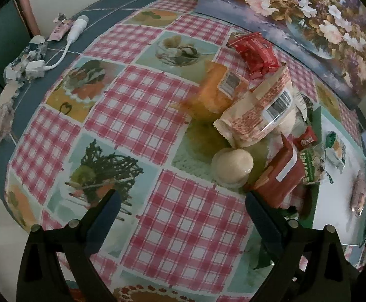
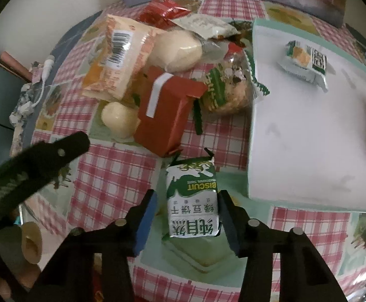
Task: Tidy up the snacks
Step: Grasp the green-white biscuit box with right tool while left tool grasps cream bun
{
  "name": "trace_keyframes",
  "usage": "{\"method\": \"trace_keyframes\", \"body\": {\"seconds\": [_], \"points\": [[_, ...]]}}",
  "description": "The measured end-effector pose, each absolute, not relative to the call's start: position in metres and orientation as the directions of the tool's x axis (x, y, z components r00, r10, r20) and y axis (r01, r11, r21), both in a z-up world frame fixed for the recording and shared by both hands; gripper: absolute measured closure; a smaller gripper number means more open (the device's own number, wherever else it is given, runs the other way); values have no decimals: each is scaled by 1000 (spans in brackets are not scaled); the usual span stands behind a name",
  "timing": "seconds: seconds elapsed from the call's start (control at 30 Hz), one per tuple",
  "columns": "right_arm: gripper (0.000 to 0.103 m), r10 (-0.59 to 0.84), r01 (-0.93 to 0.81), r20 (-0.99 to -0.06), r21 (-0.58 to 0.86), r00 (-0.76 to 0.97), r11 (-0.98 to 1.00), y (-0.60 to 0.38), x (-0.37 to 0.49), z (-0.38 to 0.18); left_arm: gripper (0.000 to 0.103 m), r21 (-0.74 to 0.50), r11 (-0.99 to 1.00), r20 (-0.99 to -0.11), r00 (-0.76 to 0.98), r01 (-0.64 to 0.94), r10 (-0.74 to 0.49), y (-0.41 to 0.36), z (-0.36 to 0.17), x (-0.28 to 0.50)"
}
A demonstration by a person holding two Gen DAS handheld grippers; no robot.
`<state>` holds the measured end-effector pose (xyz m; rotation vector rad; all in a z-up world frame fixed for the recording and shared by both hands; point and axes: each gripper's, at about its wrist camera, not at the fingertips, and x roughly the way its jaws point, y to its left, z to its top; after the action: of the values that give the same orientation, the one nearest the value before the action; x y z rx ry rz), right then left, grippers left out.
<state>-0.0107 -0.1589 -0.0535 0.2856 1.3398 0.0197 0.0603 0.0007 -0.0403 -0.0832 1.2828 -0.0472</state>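
The right gripper (image 2: 186,216) is closing around a green biscuit pack (image 2: 192,201) at bottom middle, not squeezing yet, so next it needs to pinch and carry it to the white tray (image 2: 308,138), while the left gripper (image 1: 183,216) is hanging wide open, empty.

This looks like a home dining table: a red-checked oilcloth (image 1: 142,105) printed with pictures of dishes covers it, with a floral painting (image 1: 308,20) propped against the wall far ahead of the left fingers. Packaged snacks (image 1: 256,110) lie heaped ahead of those fingers, and a white charger cable (image 1: 64,47) (with some torn wrappers) sits far ahead-left.
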Motion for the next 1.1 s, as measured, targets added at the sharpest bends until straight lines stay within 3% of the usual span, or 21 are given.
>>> {"method": "trace_keyframes", "body": {"seconds": [0.1, 0.43, 0.57, 0.67, 0.73, 0.8, 0.87, 0.97, 1.1], "points": [[59, 175, 153, -958, 213, 226, 965, -161, -7, -59, 4, -81, 997, -956, 281, -3, -77, -3, -43, 65], [60, 148, 142, -963, 183, 226, 973, -150, 14, -70, 5, -84, 995, -952, 290, 59, -98, -28, -48, 83], [60, 136, 134, -964, 170, 227, 976, -148, 18, -70, 19, -65, 994, -953, 289, 88, -88, -40, -54, 89], [60, 128, 130, -965, 161, 229, 978, -147, 20, -70, 23, -61, 992, -955, 284, 106, -89, -47, -61, 93], [60, 125, 127, -965, 157, 230, 979, -147, 20, -70, 32, -60, 991, -955, 281, 117, -91, -50, -64, 94], [60, 121, 122, -965, 152, 231, 981, -147, 22, -70, 47, -61, 991, -957, 274, 121, -92, -53, -69, 96], [60, 118, 118, -966, 149, 232, 982, -148, 23, -71, 50, -67, 990, -959, 267, 124, -98, -55, -72, 98], [60, 115, 113, -966, 145, 233, 983, -148, 24, -71, 65, -84, 988, -961, 252, 126, -114, -57, -76, 100], [60, 104, 101, -966, 131, 235, 986, -146, 22, -70, 65, -79, 989, -960, 257, 126, -109, -56, -76, 99]]}}
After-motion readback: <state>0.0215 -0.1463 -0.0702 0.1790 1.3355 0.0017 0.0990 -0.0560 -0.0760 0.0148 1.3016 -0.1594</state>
